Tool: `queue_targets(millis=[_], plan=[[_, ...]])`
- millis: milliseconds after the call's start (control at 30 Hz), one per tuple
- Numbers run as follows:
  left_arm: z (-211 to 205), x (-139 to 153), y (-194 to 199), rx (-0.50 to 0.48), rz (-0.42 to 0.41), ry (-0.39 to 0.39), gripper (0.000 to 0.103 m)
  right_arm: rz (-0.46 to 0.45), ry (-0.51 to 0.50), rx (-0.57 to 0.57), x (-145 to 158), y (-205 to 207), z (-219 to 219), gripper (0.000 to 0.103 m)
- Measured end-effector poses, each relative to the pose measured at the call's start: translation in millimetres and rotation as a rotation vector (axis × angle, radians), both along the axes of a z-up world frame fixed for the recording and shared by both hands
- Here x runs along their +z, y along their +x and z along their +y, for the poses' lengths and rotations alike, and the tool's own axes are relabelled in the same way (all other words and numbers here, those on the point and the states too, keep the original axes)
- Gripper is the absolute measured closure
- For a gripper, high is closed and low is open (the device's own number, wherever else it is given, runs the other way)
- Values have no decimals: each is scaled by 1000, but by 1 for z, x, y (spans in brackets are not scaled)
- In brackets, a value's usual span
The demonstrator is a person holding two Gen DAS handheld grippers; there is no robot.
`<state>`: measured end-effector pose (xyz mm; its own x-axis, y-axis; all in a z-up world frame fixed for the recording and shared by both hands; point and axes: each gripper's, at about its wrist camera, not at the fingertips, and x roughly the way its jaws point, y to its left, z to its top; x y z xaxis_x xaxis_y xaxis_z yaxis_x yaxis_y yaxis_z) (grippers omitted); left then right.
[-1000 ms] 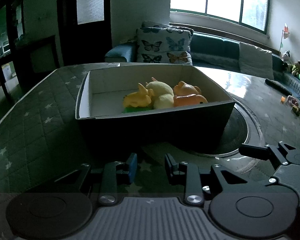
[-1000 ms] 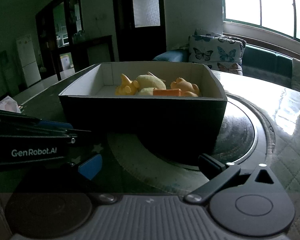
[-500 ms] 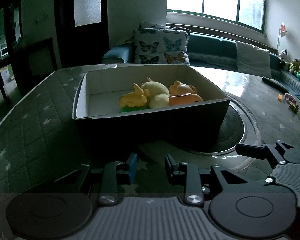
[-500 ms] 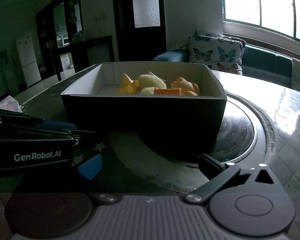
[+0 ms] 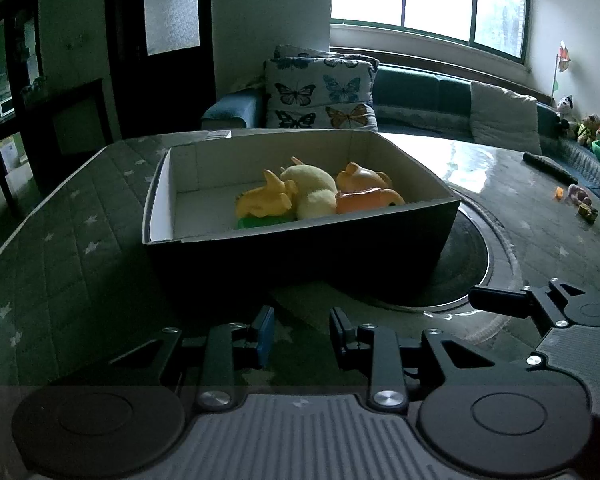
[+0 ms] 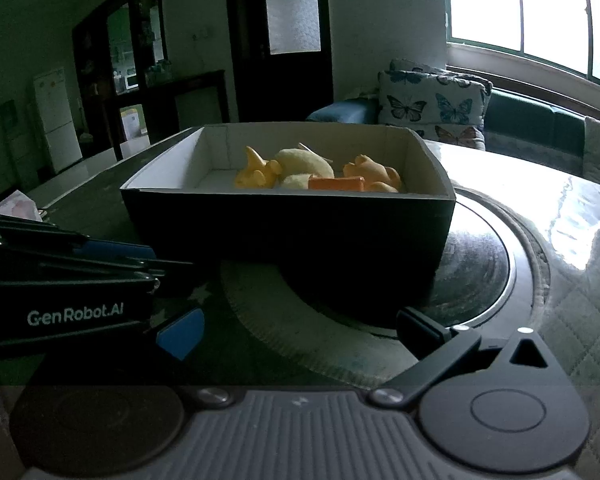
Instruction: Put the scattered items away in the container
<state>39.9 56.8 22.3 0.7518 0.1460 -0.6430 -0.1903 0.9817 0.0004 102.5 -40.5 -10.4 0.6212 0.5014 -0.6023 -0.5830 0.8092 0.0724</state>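
Left-wrist view: the cardboard box (image 5: 300, 236) is sitting at 12 o'clock on the tabletop (image 5: 80, 248), partly overlapping the round turntable (image 5: 472, 256). Inside, toward 1 o'clock, are lying a yellow toy animal (image 5: 266, 200), a cream plush (image 5: 312, 188) and an orange toy animal (image 5: 366, 194); something green (image 5: 260, 222), too hidden to name, is showing beneath. The plush is probably yielding and light; the moulded animals look smooth, best pinched across the body. Both the left claw (image 5: 302, 334) and the right claw (image 6: 300, 334) are standing apart, holding nothing.
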Motion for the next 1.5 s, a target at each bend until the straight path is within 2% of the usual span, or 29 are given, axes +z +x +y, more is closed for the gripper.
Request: queue_targets(millis=[567,1500], plan=[[11,3,17,7,7,4,70,4,-12,4,1,14,7,0],[31,-4,53,57,68,-7,70,35,-49,2,-4,60,20,0]])
